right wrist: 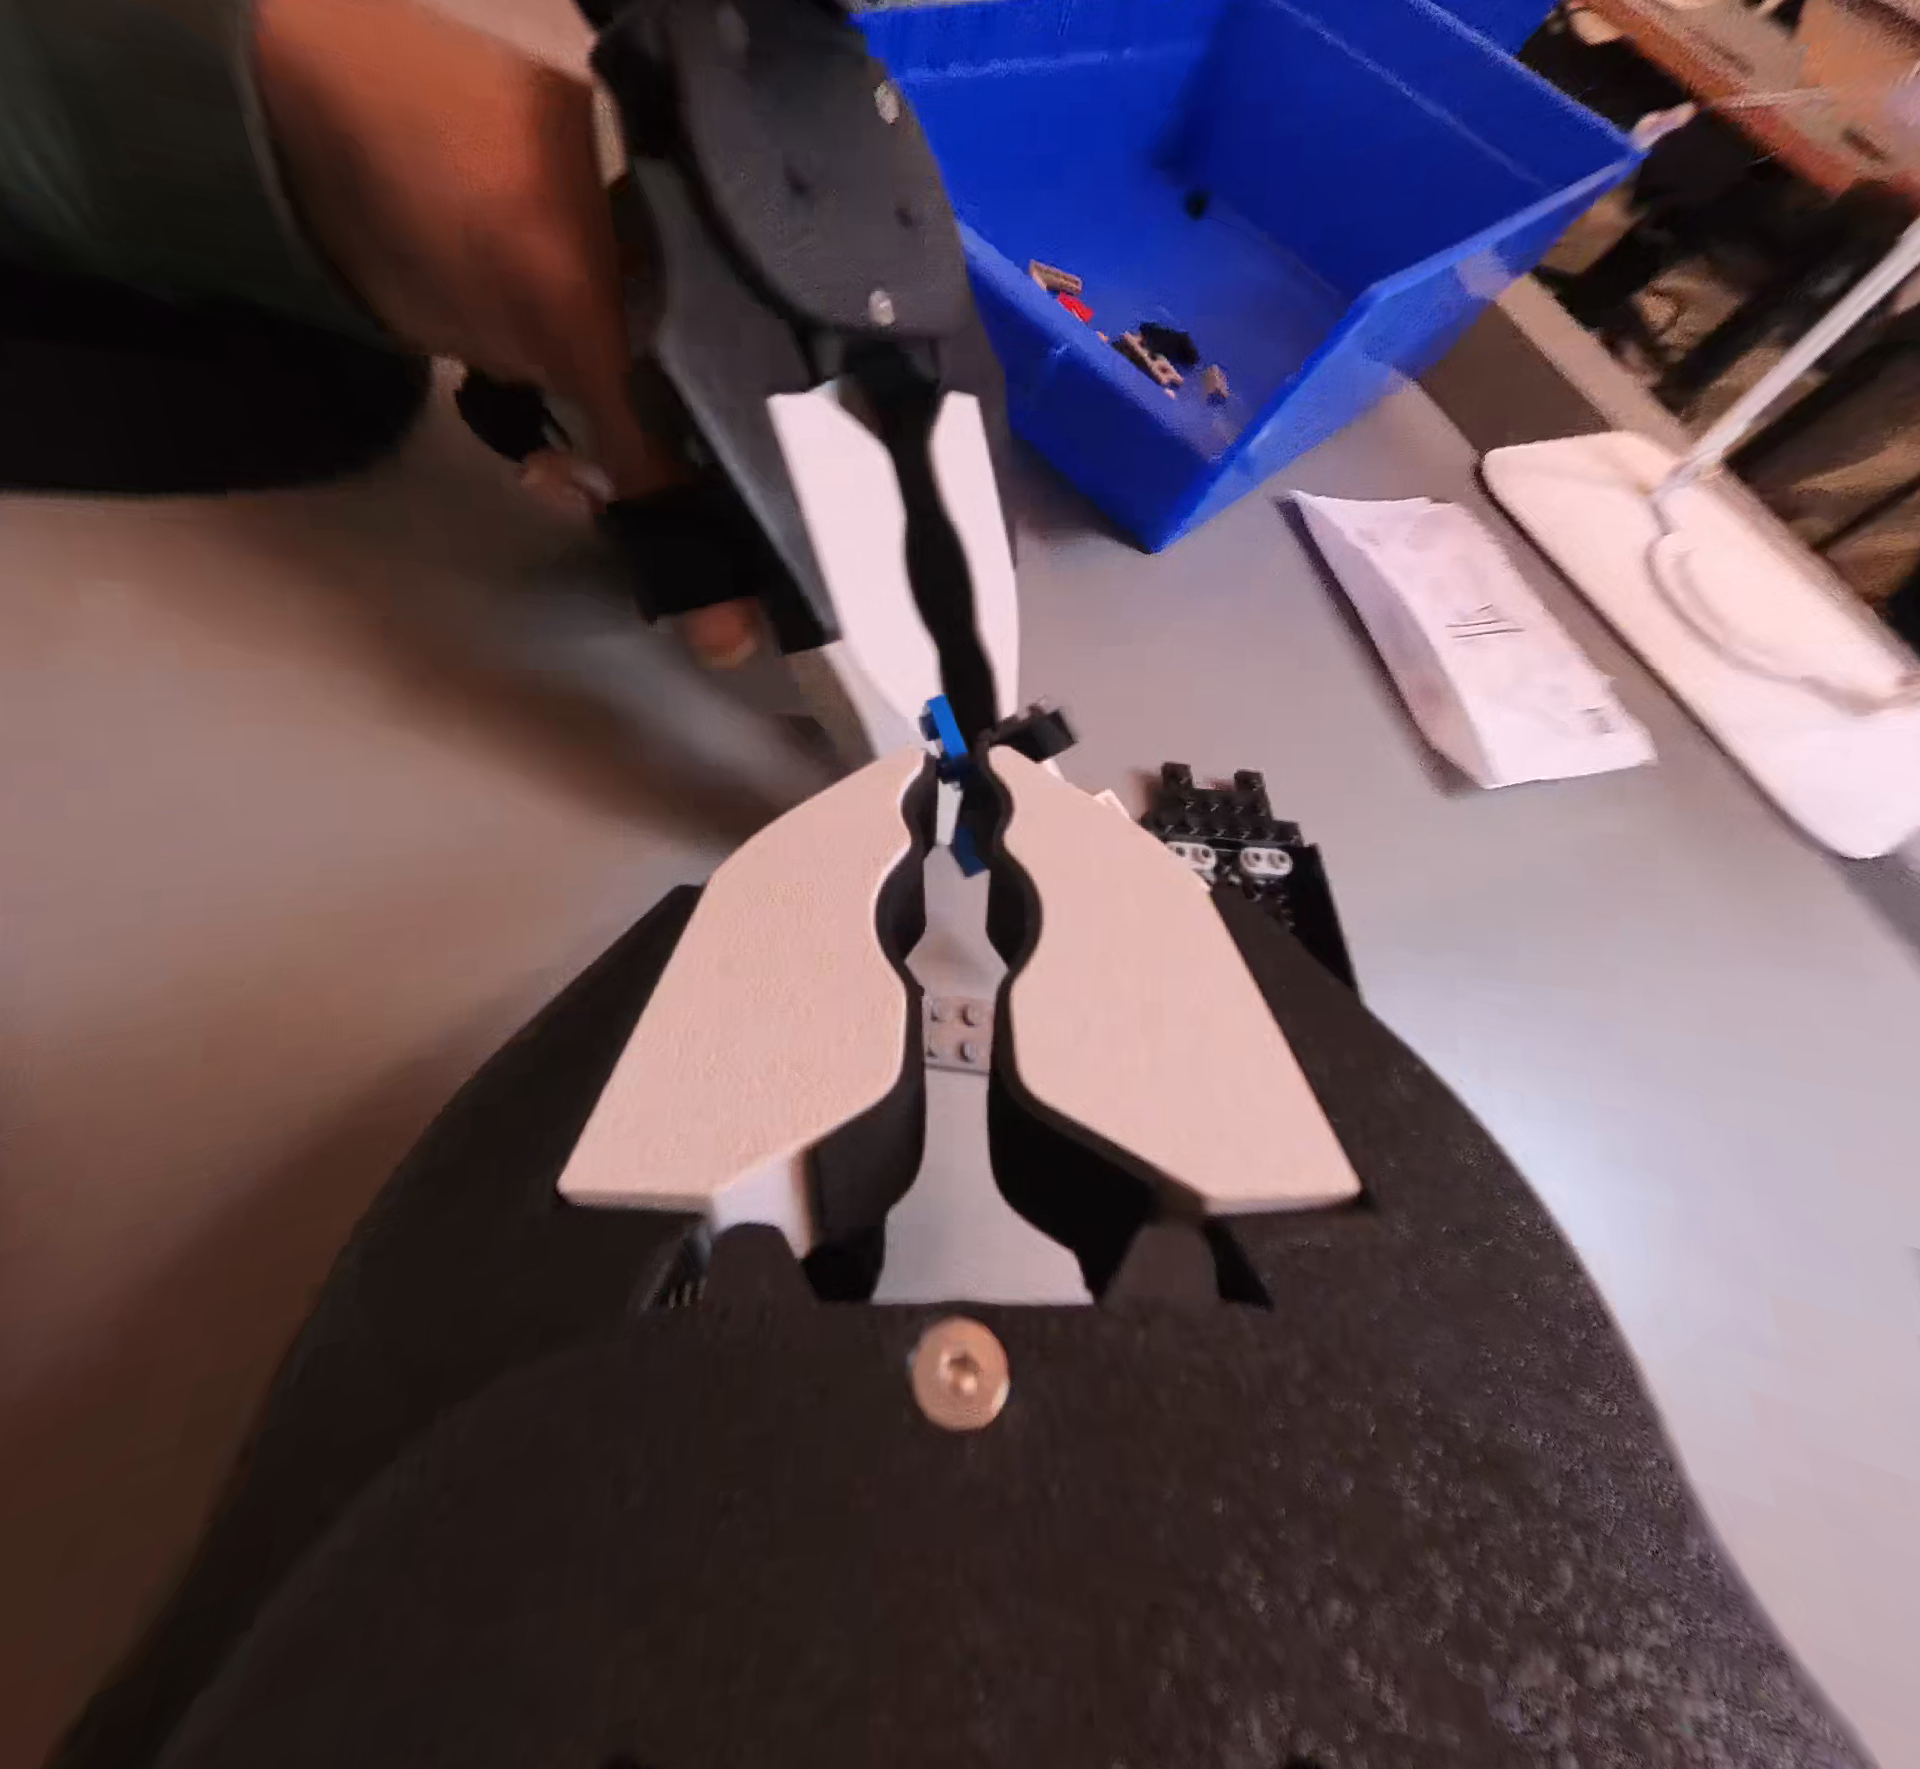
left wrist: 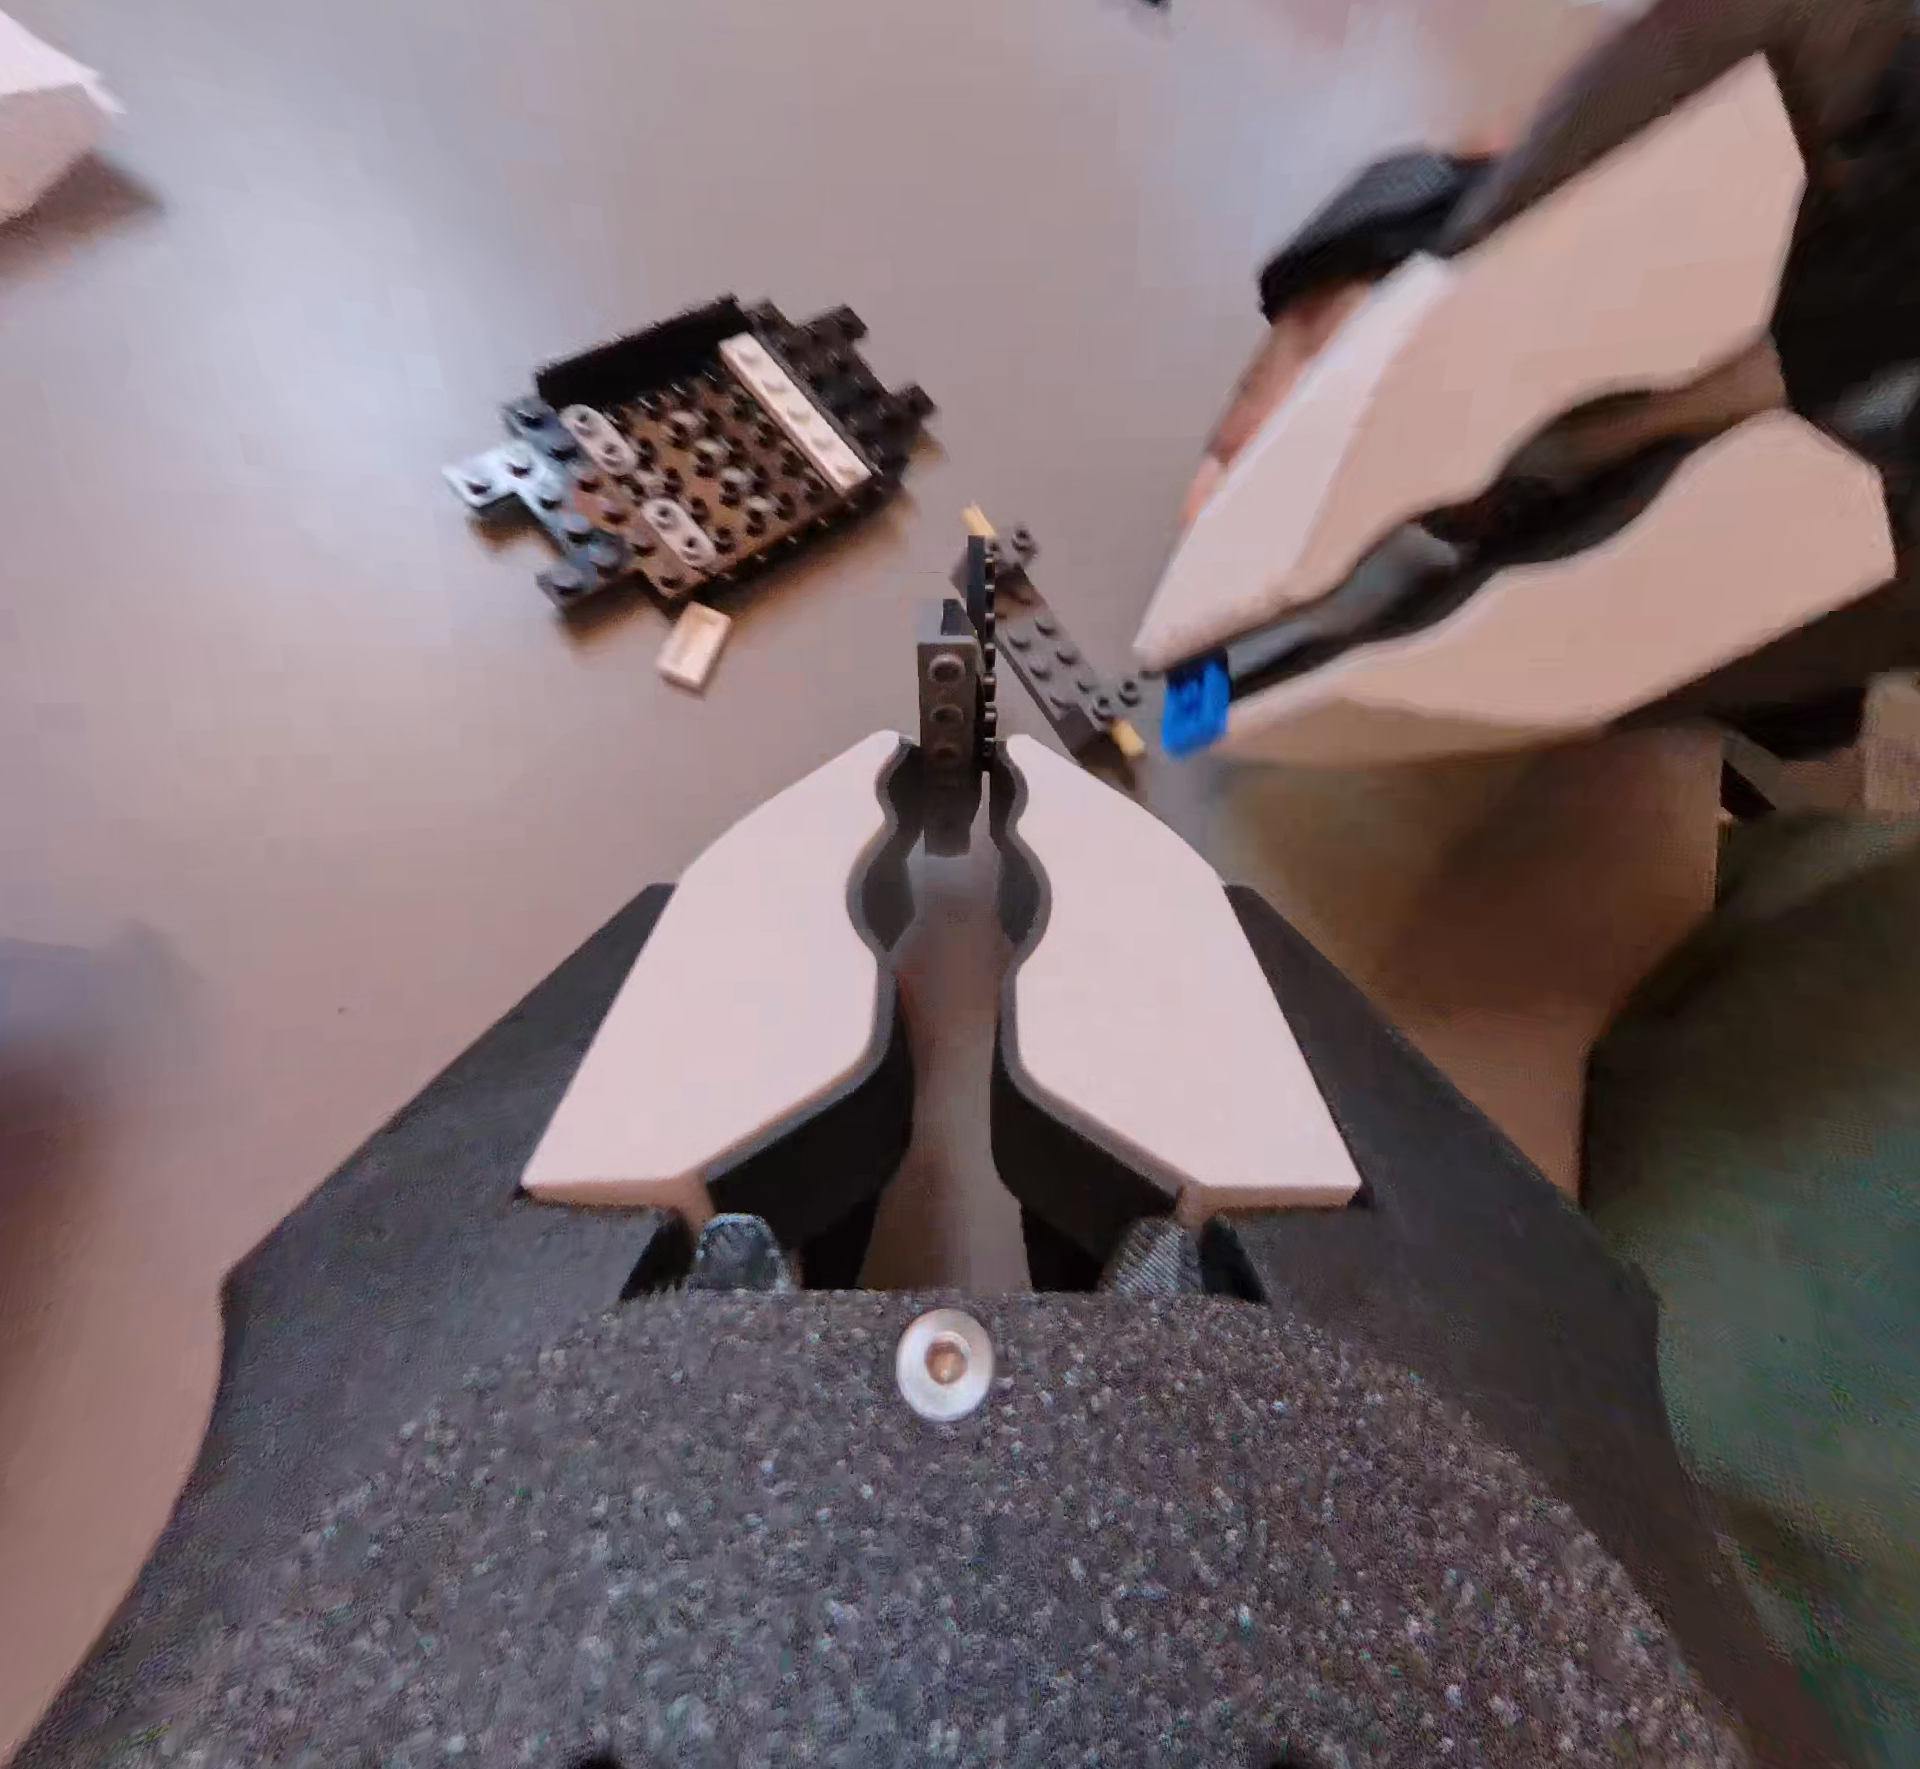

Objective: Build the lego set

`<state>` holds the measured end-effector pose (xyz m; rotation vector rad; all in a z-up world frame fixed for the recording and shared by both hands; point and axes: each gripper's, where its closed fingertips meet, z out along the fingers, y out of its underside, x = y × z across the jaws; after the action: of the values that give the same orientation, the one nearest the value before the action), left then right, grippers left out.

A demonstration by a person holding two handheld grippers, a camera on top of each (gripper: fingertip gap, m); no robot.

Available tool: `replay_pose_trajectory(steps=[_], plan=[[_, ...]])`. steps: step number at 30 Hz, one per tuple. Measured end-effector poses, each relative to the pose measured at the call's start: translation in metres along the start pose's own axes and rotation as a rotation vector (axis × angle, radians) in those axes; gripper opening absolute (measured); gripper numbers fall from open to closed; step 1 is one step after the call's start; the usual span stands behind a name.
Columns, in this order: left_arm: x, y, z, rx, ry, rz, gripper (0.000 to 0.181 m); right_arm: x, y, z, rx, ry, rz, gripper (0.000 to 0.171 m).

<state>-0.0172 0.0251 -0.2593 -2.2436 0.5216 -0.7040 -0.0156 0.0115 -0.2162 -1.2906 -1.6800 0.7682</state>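
Note:
My left gripper (left wrist: 951,751) is shut on an upright black brick with side holes (left wrist: 948,680), held above the table. A long black studded plate (left wrist: 1044,644) joined to it slants to the right. My right gripper (left wrist: 1190,696) comes in from the right, shut on a small blue piece (left wrist: 1195,711) that meets the plate's end. In the right wrist view my right gripper (right wrist: 961,774) grips the blue piece (right wrist: 966,836), tip to tip with the left gripper (right wrist: 961,717). A black piece (right wrist: 1044,732) sticks out beside them.
A black studded baseplate build (left wrist: 707,462) with grey and white parts lies on the table (left wrist: 312,680), a tan tile (left wrist: 694,644) beside it. A blue bin (right wrist: 1351,348) with loose pieces, a folded paper (right wrist: 1455,639) and a white lamp base (right wrist: 1714,618) stand beyond. A person's arm (right wrist: 416,192) is at left. The left gripper's tips are roughly 4 cm from the right gripper's.

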Motion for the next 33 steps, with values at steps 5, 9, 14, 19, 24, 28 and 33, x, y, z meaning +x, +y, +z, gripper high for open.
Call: replay_pose_trajectory(steps=[5, 9, 14, 19, 24, 28, 33], plan=[[-0.004, 0.005, -0.006, -0.035, 0.007, 0.05, 0.04, 0.007, -0.006, -0.01, 0.097, -0.123, 0.171, 0.007], [-0.008, -0.013, -0.03, 0.091, -0.004, 0.169, 0.036, 0.009, -0.003, -0.009, 0.09, -0.088, 0.111, 0.007], [0.036, -0.026, -0.037, 0.193, 0.269, 0.123, 0.019, 0.001, -0.007, -0.003, 0.088, -0.061, 0.009, 0.007], [0.038, -0.026, -0.032, 0.182, 0.185, 0.249, 0.006, 0.0, -0.008, -0.004, 0.092, -0.049, -0.022, 0.007], [-0.03, -0.055, -0.075, 0.279, -0.24, 0.279, 0.005, 0.007, -0.002, -0.002, 0.059, -0.04, 0.027, 0.017], [-0.136, -0.033, -0.13, 0.087, -0.836, 0.191, 0.019, -0.001, 0.009, 0.006, 0.0, -0.081, 0.002, 0.018], [-0.135, -0.018, -0.114, 0.045, -0.731, 0.138, 0.042, -0.009, 0.015, 0.011, -0.033, -0.106, -0.031, 0.018]])
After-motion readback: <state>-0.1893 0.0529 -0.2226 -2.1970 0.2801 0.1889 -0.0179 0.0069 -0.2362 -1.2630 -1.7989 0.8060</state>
